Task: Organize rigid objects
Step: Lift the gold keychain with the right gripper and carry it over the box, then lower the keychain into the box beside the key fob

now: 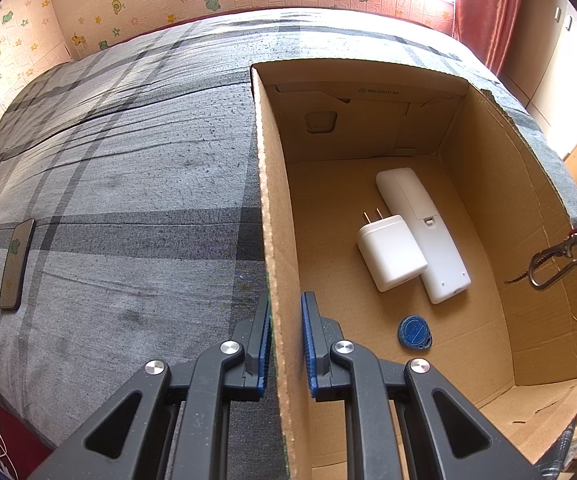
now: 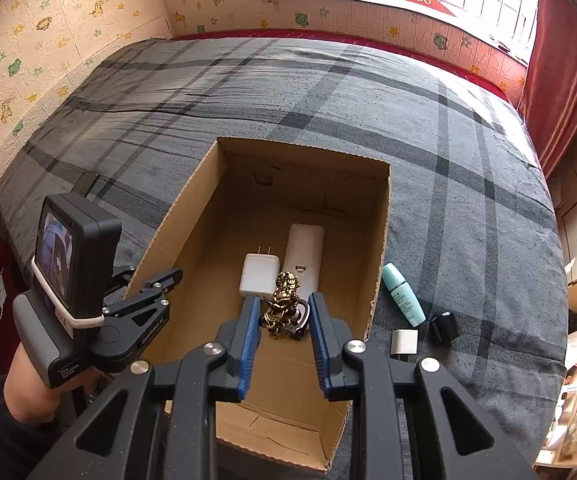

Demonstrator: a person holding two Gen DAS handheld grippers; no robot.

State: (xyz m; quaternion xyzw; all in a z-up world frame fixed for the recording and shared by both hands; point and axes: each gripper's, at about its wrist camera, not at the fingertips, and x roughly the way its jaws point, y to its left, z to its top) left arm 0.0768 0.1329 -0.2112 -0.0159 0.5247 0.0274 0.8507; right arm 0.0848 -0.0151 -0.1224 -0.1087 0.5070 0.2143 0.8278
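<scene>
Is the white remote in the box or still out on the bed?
In. The white remote lies flat on the cardboard box floor, beside the white charger.

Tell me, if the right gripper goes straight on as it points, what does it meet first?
Probably the box floor near the charger; the right gripper holds a keychain above it. Depth is unclear.

On the cardboard box (image 1: 368, 128), its far inner wall, we read a small printed size code, roughly "W29.5x22x11.5x4".

Both grippers (image 1: 286, 344) (image 2: 283, 334) clamped, angled downward.
</scene>
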